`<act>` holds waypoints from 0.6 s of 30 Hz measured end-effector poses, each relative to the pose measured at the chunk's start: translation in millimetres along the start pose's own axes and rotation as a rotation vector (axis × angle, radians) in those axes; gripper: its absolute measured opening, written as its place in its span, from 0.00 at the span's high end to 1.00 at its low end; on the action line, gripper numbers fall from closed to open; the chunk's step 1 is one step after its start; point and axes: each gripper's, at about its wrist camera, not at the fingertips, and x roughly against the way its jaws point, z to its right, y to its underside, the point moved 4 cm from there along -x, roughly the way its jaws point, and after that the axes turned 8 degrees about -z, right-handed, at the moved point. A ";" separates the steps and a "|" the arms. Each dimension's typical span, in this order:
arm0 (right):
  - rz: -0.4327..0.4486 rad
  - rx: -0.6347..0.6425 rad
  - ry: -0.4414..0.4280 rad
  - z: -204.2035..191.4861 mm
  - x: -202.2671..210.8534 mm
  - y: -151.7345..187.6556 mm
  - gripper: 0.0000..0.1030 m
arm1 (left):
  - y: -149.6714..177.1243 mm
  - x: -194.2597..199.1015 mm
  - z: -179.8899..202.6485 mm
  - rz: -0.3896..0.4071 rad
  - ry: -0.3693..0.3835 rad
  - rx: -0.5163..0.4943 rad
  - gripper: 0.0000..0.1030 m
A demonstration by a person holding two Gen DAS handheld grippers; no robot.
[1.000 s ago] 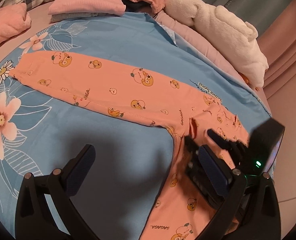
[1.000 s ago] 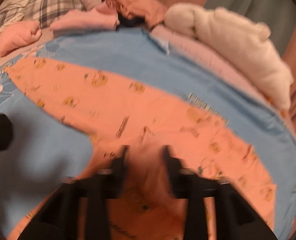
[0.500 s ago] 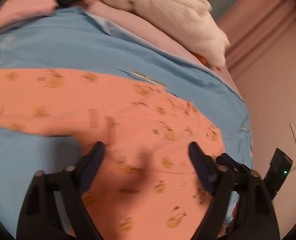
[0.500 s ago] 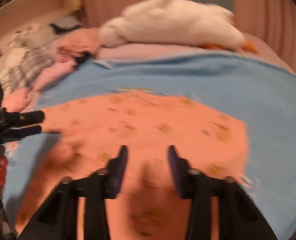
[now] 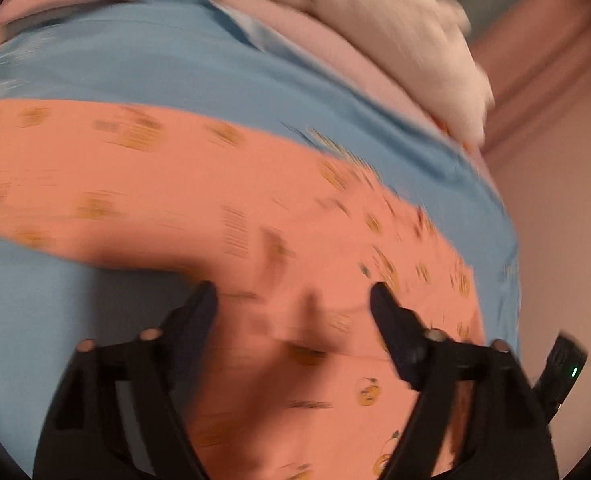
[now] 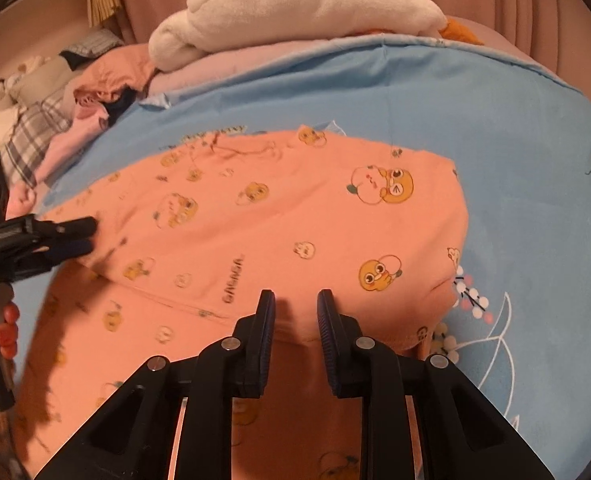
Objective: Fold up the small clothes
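An orange garment (image 5: 183,184) printed with cartoon faces lies spread on the blue sheet (image 5: 143,68). The left wrist view is blurred. My left gripper (image 5: 293,300) hovers low over the crotch area, its jaws wide and opening, with nothing pinched. In the right wrist view the same garment (image 6: 279,208) fills the middle. My right gripper (image 6: 295,308) sits over its near folded edge. Its jaws are narrow and closing, and fabric shows in the gap untouched by the pads. The left gripper (image 6: 81,236) also appears at the garment's left edge, held by a hand (image 6: 3,332).
A white plush toy (image 6: 295,4) lies on a pink blanket (image 6: 231,64) behind the sheet. A heap of pink, orange and plaid clothes (image 6: 75,112) sits at the back left. A pink wall (image 5: 555,208) borders the bed on the right.
Both grippers swung toward the garment's wide end. The left one left the bare sheet and now hangs over the orange fabric. The right gripper's jaws narrowed and its view rolled.
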 end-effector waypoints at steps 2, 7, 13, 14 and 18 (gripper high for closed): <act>0.023 0.008 -0.009 -4.2 9.8 -0.4 0.76 | -6.1 29.1 -37.0 0.060 0.006 0.097 0.22; 0.048 0.038 -0.031 -16.3 23.6 4.9 0.76 | -15.6 91.5 -146.4 0.224 -0.039 0.375 0.22; 0.057 0.071 -0.053 -37.7 25.3 9.2 0.76 | -19.2 129.6 -243.9 0.392 -0.025 0.616 0.27; 0.057 0.075 -0.054 -40.8 24.3 8.9 0.76 | -23.4 131.9 -250.0 0.410 -0.025 0.623 0.28; 0.048 0.086 -0.051 -51.0 20.4 12.0 0.76 | -47.7 129.9 -257.8 0.427 -0.077 0.621 0.46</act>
